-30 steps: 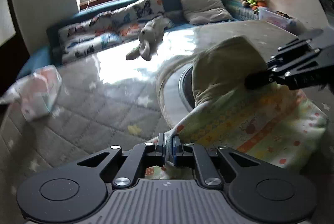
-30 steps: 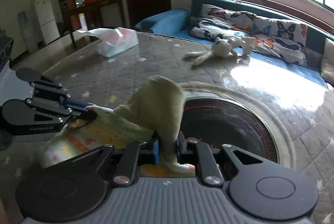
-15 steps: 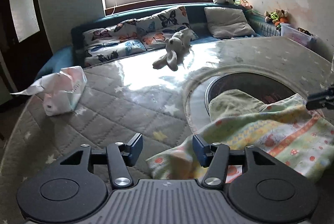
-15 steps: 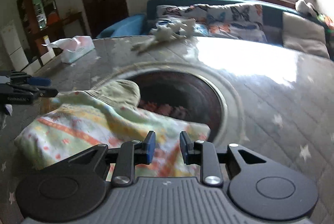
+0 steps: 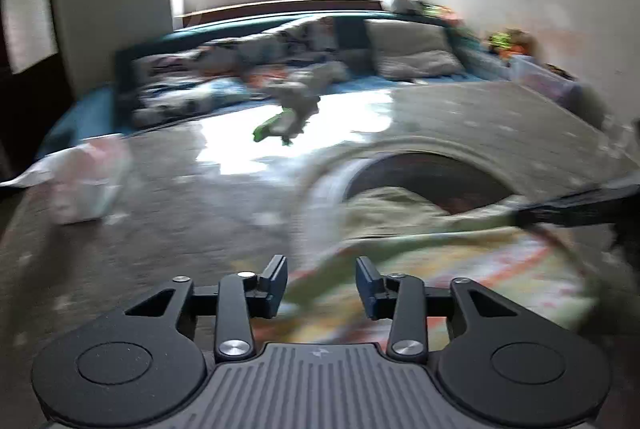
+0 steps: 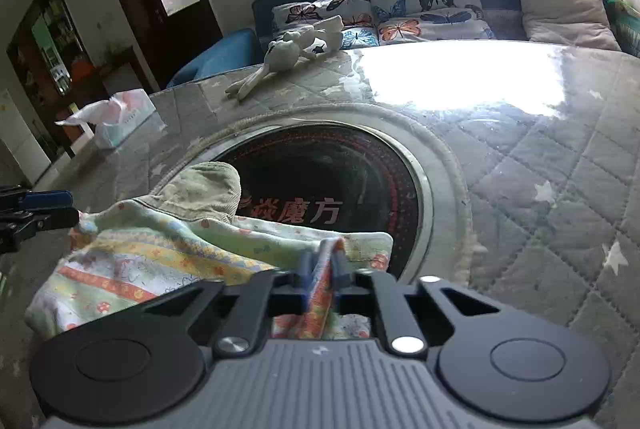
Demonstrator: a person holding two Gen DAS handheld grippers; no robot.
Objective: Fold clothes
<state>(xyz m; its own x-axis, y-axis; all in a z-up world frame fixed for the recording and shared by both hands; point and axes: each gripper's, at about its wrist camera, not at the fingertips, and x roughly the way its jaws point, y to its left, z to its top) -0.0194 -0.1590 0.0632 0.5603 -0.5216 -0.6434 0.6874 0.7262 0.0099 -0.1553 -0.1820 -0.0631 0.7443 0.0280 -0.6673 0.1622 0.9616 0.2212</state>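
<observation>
We judge the garment (image 6: 168, 261) soft and light; right hand-held gripper (image 6: 322, 279) pinches its edge, left hand-held gripper (image 5: 322, 287) closing, its jaws apart around cloth at lower centre.

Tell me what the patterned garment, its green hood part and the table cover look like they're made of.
Patterned garment: soft, matte woven or knit cloth, probably cotton; it drapes and bunches where the right tool pinches it. Green hood part: looks like corduroy, with fine ribs showing. Table cover: quilted fabric with stitched diamonds and stars, apparently under a glossy clear sheet, since it reflects the window glare.
</observation>
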